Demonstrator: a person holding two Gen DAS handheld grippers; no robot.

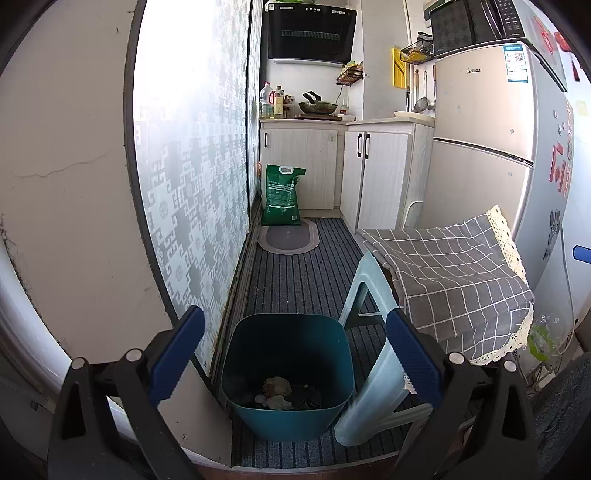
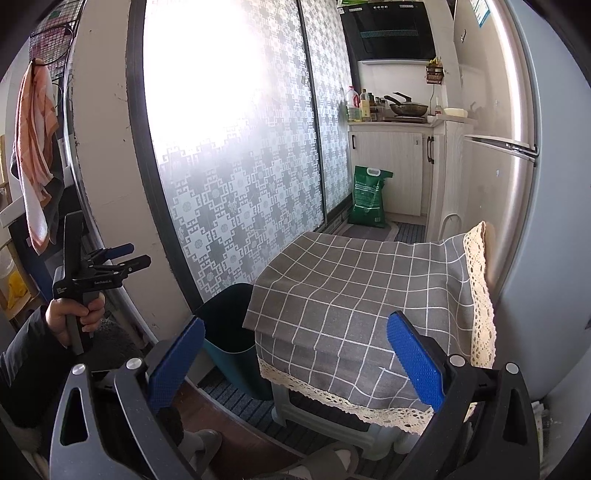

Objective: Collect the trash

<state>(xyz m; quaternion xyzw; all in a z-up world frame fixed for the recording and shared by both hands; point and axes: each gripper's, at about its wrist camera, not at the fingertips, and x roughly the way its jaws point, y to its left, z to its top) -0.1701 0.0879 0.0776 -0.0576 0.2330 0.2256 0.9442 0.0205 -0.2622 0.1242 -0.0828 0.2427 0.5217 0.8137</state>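
The left gripper (image 1: 295, 354) hangs above a teal trash bin (image 1: 291, 373) with its blue-padded fingers (image 1: 177, 354) spread wide and nothing between them. The bin stands on the striped floor mat (image 1: 306, 273) at the mat's near left edge, close against the track of the frosted sliding door (image 1: 192, 177). Crumpled trash (image 1: 277, 391) lies at the bottom of the bin: pale wads and a few round bits, too dim to name.

Just beside the bin, on its right, a pale plastic stool (image 1: 373, 369) stands with one leg almost touching the bin wall. A grey checked cloth (image 1: 450, 280) with a lace hem covers the stool's seat and overhangs it. In the right wrist view the cloth (image 2: 369, 295) hides part of the bin (image 2: 229, 332) and most of the stool (image 2: 332, 424).

The right gripper (image 2: 295, 358) is likewise wide apart and holds nothing, aimed at the cloth's near edge. The left gripper (image 2: 122, 258) shows at the left of that view, gripped by a hand (image 2: 74, 314).

Farther along the mat a green sack (image 1: 282, 195) leans against the white cabinets (image 1: 317, 166), with a small oval rug (image 1: 288, 238) in front of it. A wok (image 1: 317, 107) sits on the counter under the black range hood (image 1: 308, 33). A refrigerator (image 1: 480, 147) stands at the right, topped by a microwave (image 1: 476, 26). An orange striped towel (image 2: 35, 147) hangs at the far left.
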